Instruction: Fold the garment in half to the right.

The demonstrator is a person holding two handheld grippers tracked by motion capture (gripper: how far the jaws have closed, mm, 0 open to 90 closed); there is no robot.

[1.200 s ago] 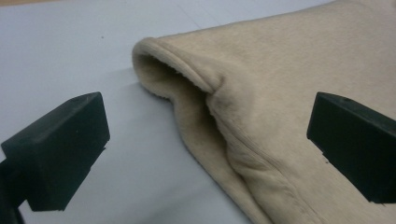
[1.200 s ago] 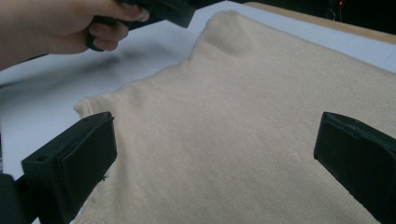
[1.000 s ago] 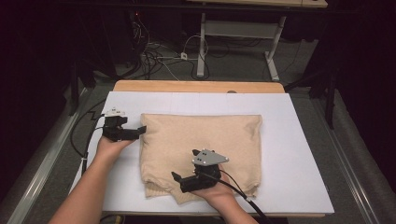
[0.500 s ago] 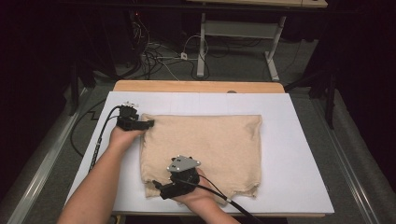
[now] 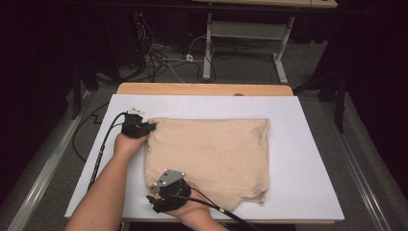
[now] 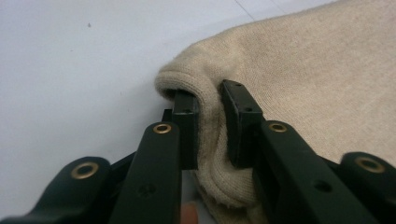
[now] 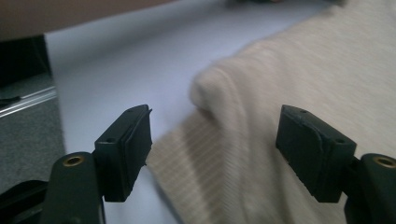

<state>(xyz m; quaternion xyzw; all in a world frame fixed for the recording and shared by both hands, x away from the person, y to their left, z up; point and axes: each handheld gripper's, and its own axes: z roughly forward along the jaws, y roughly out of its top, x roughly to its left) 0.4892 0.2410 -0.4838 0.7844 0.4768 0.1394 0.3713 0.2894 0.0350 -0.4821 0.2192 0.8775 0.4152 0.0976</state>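
Looking down from the high view, we see a beige sweater [image 5: 211, 156] lying flat on the white board [image 5: 308, 159], folded into a rough rectangle, w/ its ribbed hem along the near edge. Everything below is placed relative to that sweater. The left gripper [image 5: 144, 128] sits at its far-left corner, touching the cloth. In the left gripper view its jaws have just been closing and now pinch a rolled fold of the knit [image 6: 210, 121] between the pads, fabric bulging over the left pad and hanging below both. The right gripper [image 5: 155, 198] is at the sweater's near-left corner, grey plate on top, cable trailing off toward the near edge of the board. In the right gripper view its jaws have been closing too but are spread apart: the corner of the sweater [image 7: 224, 140], hem ribbing incl., lies between the pads, w/ neither pad pressing on it. That view is a bit blurred. Bare board shows to the left of the sweater in both gripper views.
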